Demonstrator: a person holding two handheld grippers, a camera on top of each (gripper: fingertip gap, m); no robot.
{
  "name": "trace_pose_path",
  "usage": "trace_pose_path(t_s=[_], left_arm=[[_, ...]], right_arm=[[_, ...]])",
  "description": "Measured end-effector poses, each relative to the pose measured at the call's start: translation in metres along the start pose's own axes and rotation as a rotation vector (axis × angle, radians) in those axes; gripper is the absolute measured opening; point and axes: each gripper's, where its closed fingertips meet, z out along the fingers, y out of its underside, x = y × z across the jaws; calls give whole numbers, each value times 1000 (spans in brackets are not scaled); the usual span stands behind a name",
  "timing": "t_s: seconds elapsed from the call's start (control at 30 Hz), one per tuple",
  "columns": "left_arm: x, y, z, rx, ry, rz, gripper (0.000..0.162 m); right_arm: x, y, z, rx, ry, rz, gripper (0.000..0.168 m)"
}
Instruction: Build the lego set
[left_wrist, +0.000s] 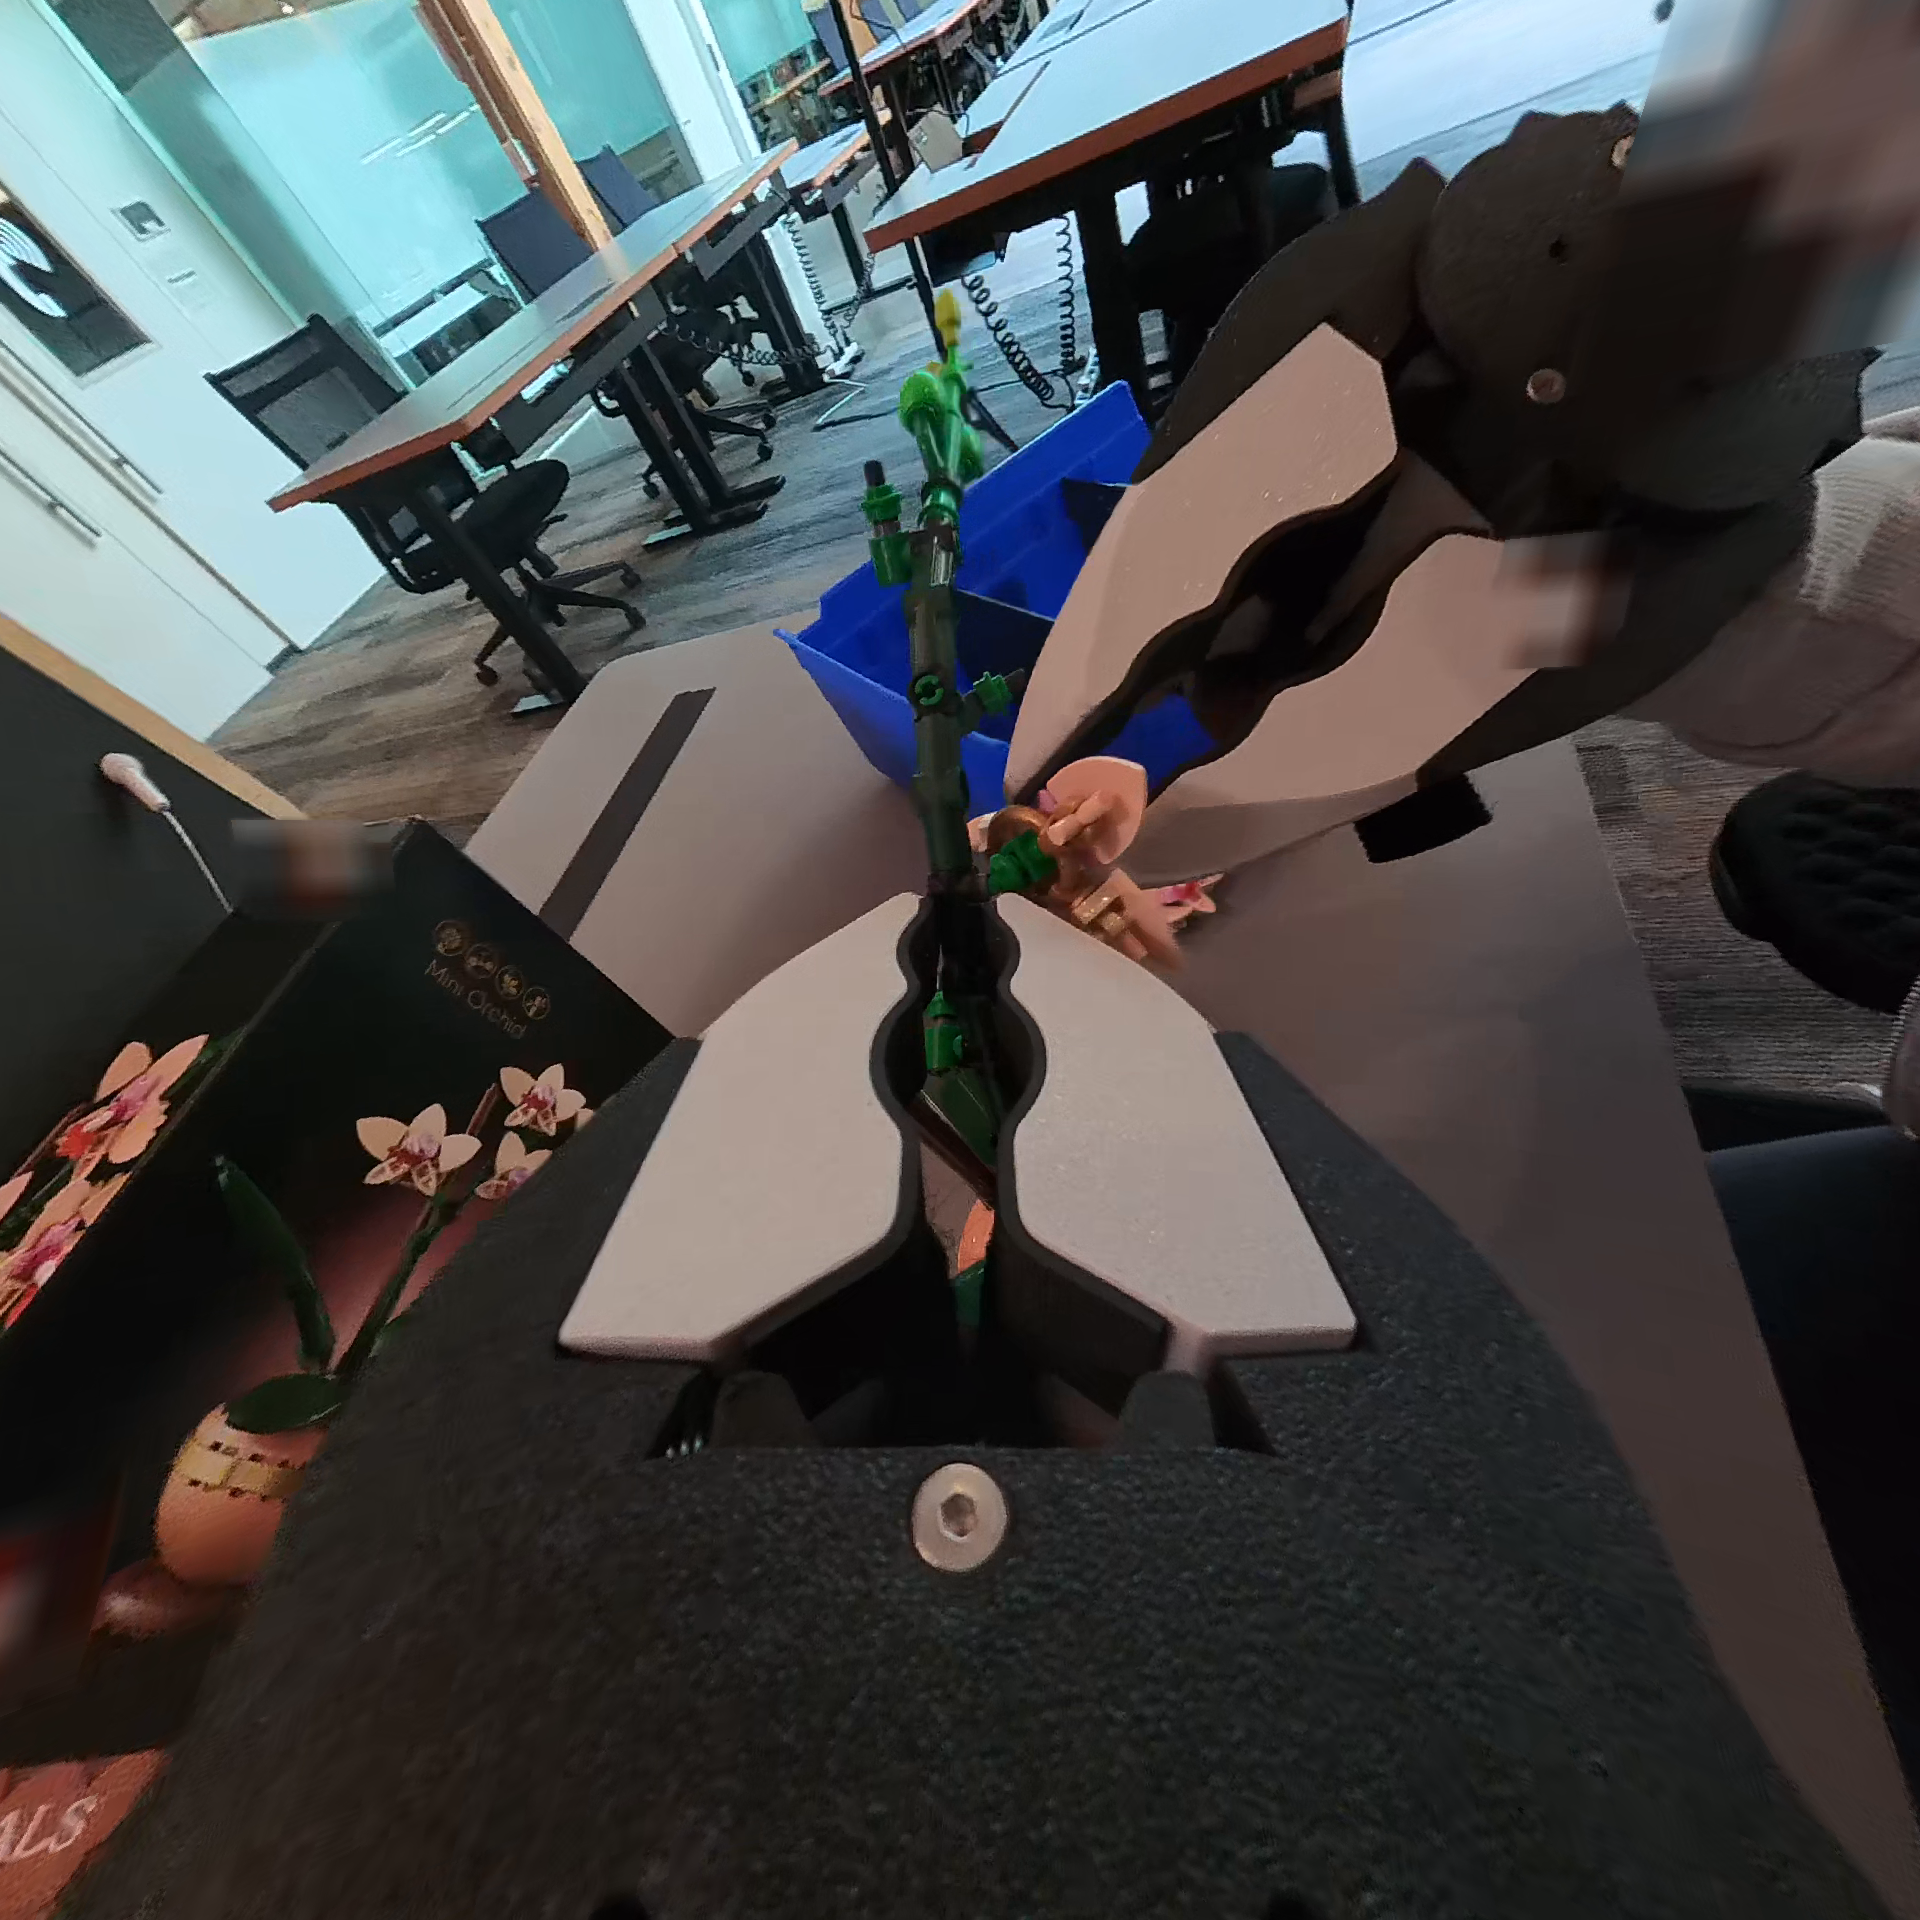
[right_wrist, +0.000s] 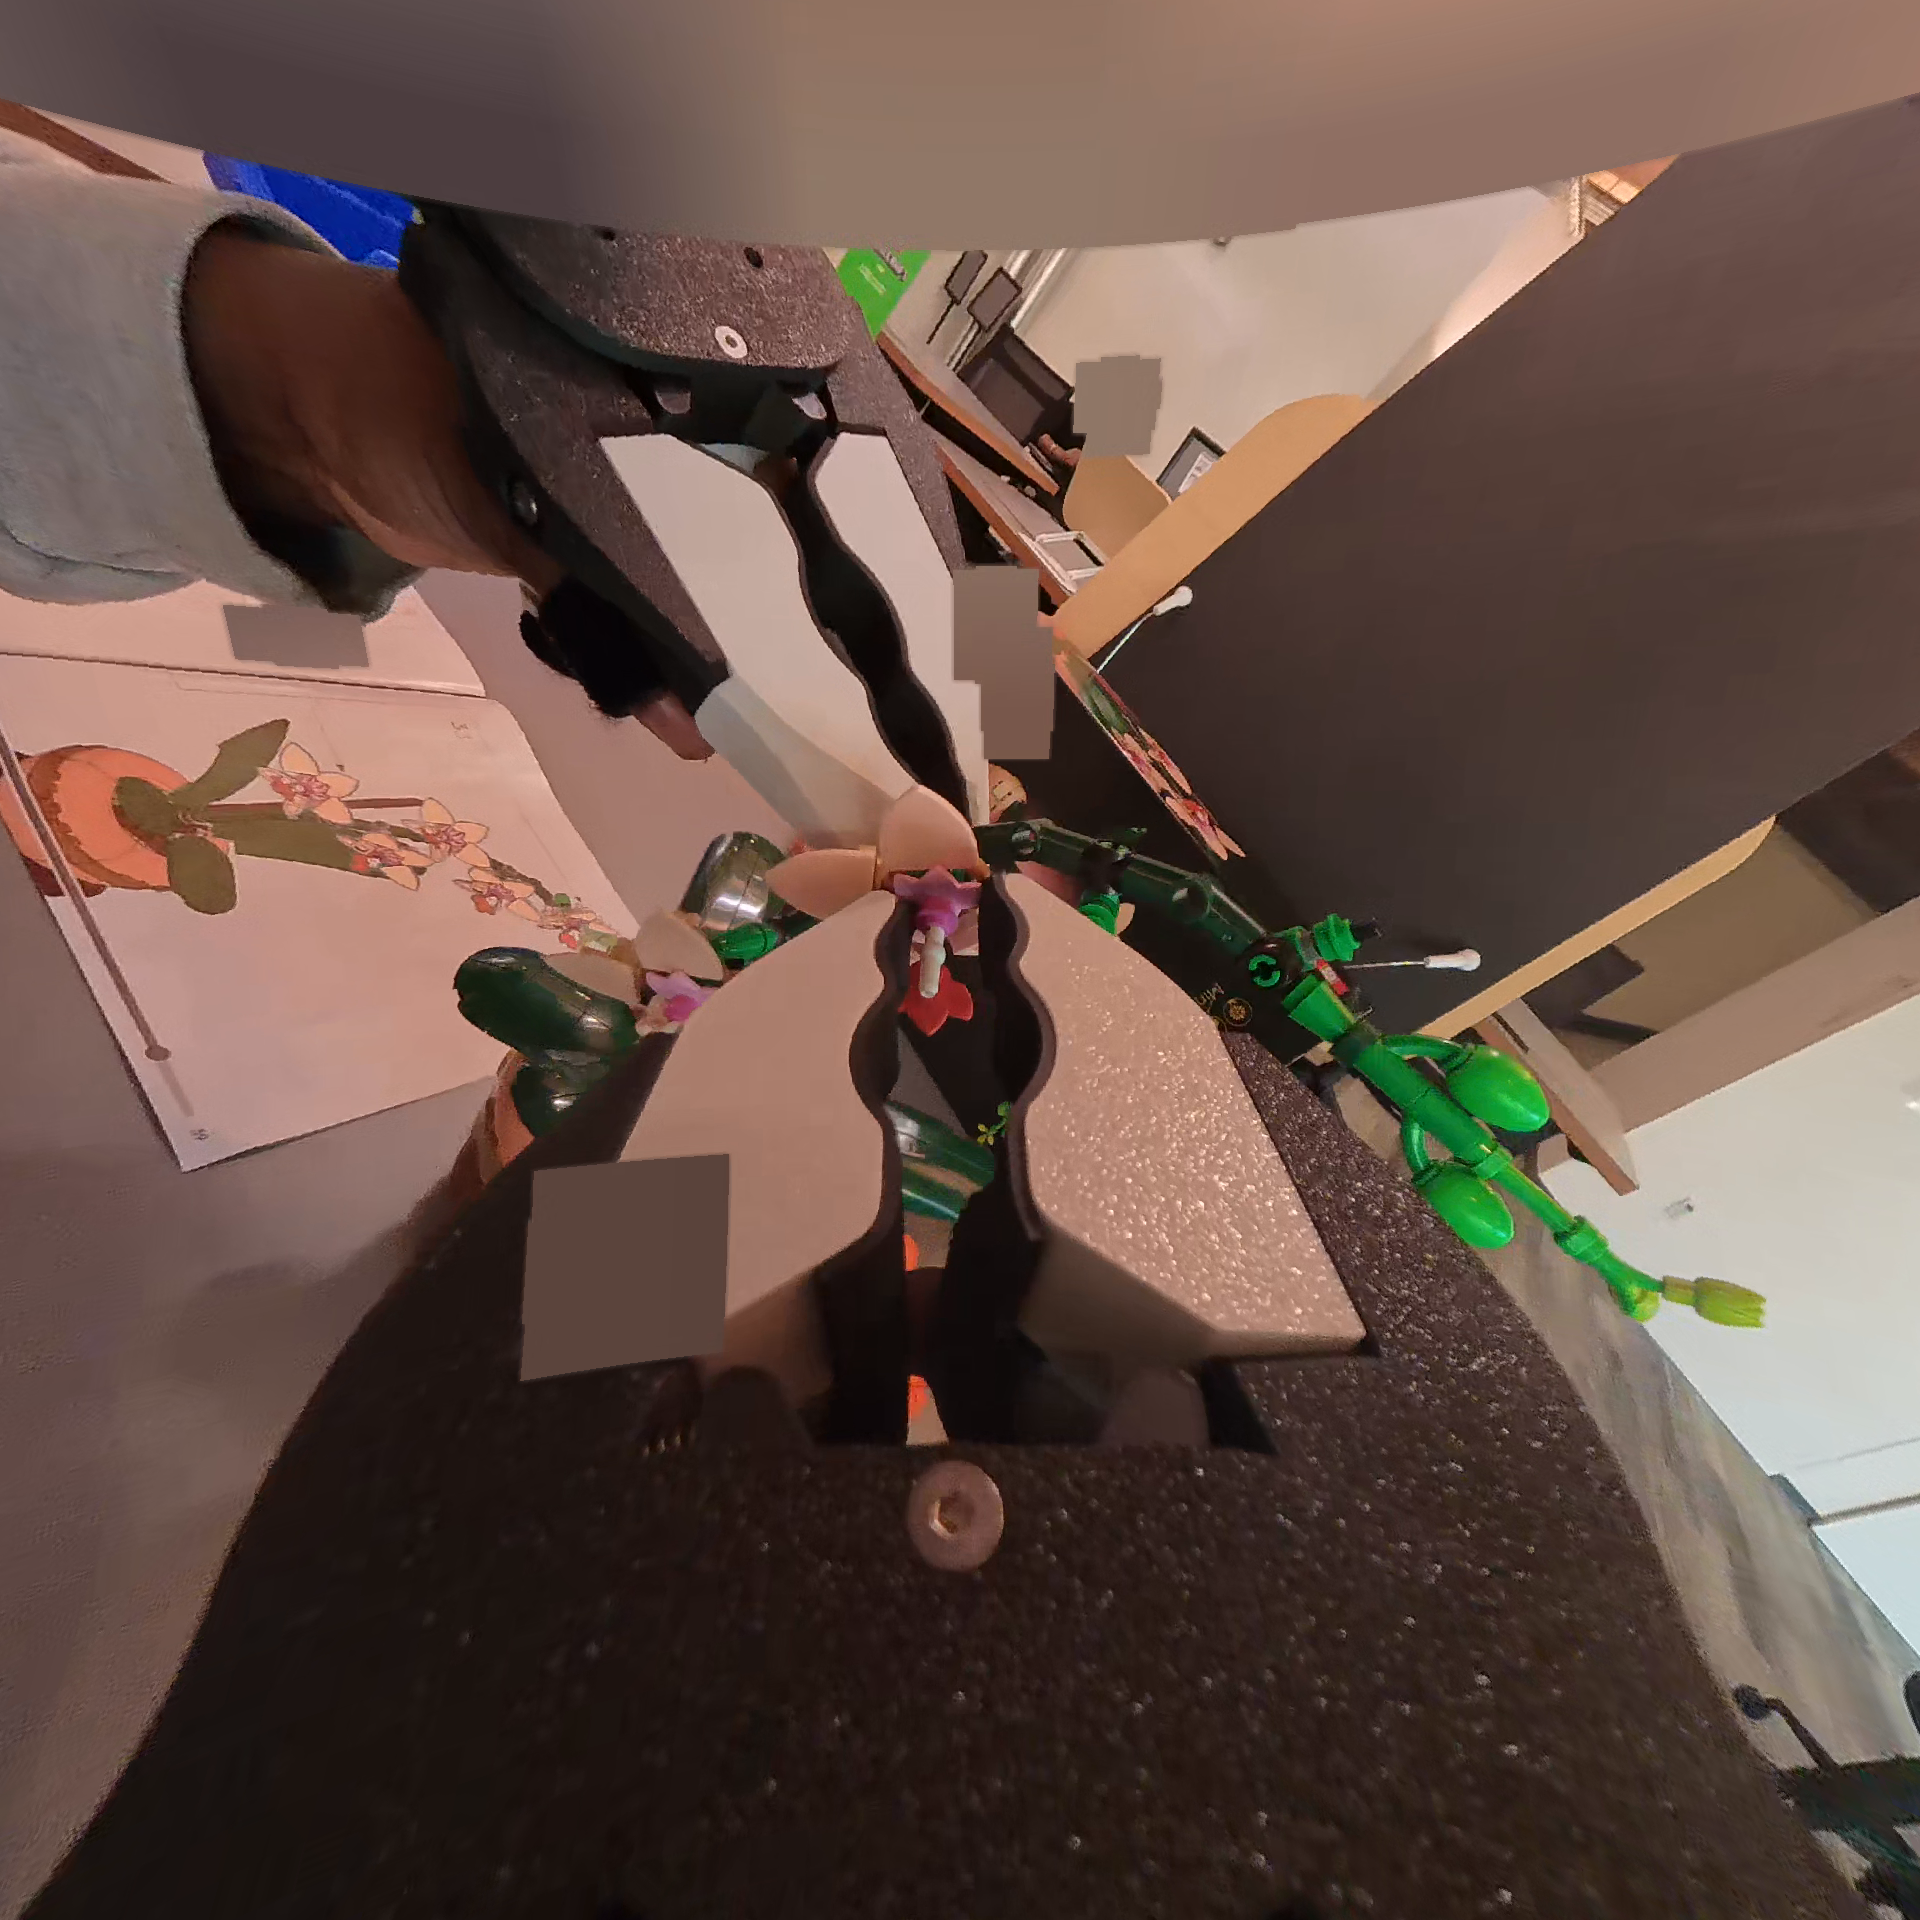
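Note:
My left gripper is shut on the dark green stem of the Lego orchid and holds it upright. Bright green buds top the stem. My right gripper comes in from the upper right, shut on a cream flower, which touches a small green side branch just above my left fingertips. In the right wrist view, my right gripper pinches the flower with its purple centre. The left gripper meets it from above. The stem runs right to the buds.
The set's dark box stands at my left. A blue bin sits behind the stem on the grey table. An open instruction booklet lies on the table. Dark green leaves and another flower sit low on the plant. Less than 4 cm separates the two grippers' tips.

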Motion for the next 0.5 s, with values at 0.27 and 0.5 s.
trace_pose_path(t_s=[0.27,0.5], left_arm=[[-2,1,0,-63,-73,112,8],[0,1,0,-81,-77,144,8]], right_arm=[[-1,0,-1,-96,-2,-85,12],[-3,-3,-2,-156,-11,-268,12]])
